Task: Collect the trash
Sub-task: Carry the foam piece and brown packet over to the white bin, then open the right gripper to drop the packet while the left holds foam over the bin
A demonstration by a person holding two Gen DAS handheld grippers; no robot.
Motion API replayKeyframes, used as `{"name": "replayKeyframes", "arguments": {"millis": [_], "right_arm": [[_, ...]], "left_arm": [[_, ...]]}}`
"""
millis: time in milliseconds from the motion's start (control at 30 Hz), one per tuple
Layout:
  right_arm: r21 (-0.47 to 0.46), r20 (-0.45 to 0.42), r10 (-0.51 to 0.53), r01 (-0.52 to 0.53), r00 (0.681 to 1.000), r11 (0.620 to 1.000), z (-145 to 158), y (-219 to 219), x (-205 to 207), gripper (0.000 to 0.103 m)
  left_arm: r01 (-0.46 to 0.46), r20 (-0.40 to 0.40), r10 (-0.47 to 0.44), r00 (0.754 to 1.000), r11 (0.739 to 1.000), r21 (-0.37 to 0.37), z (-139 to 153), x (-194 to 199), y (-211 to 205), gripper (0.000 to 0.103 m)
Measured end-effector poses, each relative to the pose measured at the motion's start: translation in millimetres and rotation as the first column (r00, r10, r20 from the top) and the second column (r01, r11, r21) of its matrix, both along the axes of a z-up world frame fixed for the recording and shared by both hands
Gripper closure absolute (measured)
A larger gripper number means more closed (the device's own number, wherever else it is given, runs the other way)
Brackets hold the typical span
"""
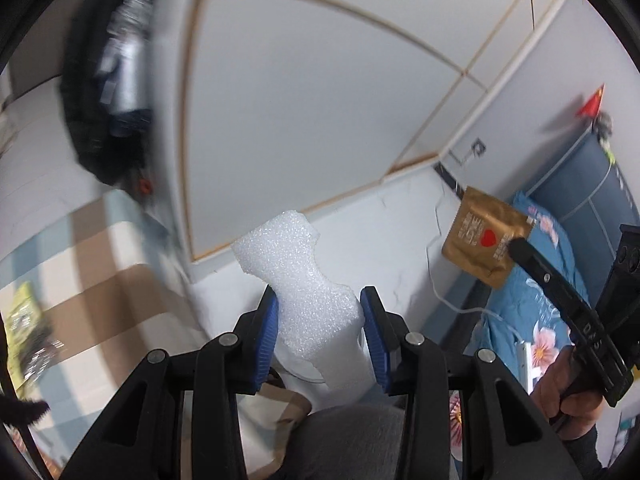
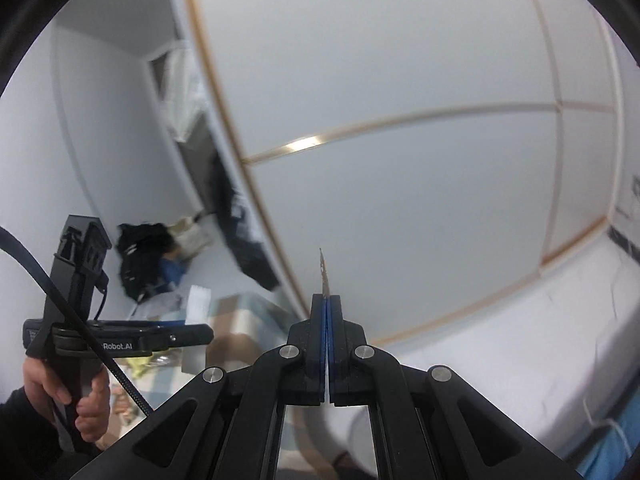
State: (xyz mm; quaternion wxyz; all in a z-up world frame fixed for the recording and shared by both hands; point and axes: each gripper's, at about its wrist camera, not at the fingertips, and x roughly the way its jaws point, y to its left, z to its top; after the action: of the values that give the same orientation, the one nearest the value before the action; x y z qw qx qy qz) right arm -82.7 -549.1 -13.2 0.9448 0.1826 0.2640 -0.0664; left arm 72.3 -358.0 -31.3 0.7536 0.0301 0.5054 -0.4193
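Left gripper (image 1: 318, 300): we found its blue pads pinching a foam piece from both sides, the fingers part-way apart around it.
Foam (image 1: 298, 280): white, beaded, waisted in shape; we saw it standing up from between the left fingers, its upper end jutting past the tips against the white wall.
Right gripper (image 2: 327, 300): we noted its fingers pressed together, with a thin packet clamped edge-on between the pads.
Packet (image 1: 486, 236): gold, square, with a red heart; in the left view we saw it flat-on, held at one corner by the right gripper (image 1: 516, 246), in the air in front of the wall and above the bed. In the right view only its thin edge (image 2: 324, 272) showed above the tips.
Hands: we saw one hand (image 1: 568, 396) on the right gripper's handle and the other (image 2: 80, 400) on the left gripper's handle, each with a dark sleeve.
Wardrobe (image 1: 320, 92): white panels with gold trim lines, filling the background in both views.
Bed (image 1: 532, 312): blue floral cover, at right in the left view.
Cable (image 1: 440, 292): white, hanging along the wall beside the bed.
Clothes (image 2: 144, 256): a dark heap, blurred; we could not tell more.
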Motion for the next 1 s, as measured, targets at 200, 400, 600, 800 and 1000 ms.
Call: {"name": "replayKeyframes", "arguments": {"millis": [200,400,600,800,1000], "right_arm": [[0.056,-0.101,-0.041,0.047,0.994,0.997,-54,-39,-5,0.103],[0.15,-0.193,-0.052,0.082,0.98,0.985,-114,-62,4,0.103],[0.219,-0.279,-0.04,0.104,0.96,0.97,-168,-73,20,0.103],[0.263,-0.348,-0.012,0.11,0.937,0.958,-215,-78,27,0.103],[0.308,-0.415,0.007,0.132,0.91,0.942,-258,-83,32,0.103]], "left_arm": [[0.071,-0.055,-0.068,0.996,0.996,0.056,-43,5,-51,0.068],[0.129,-0.103,-0.117,0.988,0.984,0.121,-84,4,-90,0.068],[0.198,-0.165,-0.167,0.972,0.959,0.2,-126,-1,-121,0.068],[0.257,-0.194,-0.209,0.958,0.927,0.271,-153,-4,-141,0.068],[0.274,-0.268,-0.195,0.943,0.914,0.299,-176,-6,-143,0.068]]}}
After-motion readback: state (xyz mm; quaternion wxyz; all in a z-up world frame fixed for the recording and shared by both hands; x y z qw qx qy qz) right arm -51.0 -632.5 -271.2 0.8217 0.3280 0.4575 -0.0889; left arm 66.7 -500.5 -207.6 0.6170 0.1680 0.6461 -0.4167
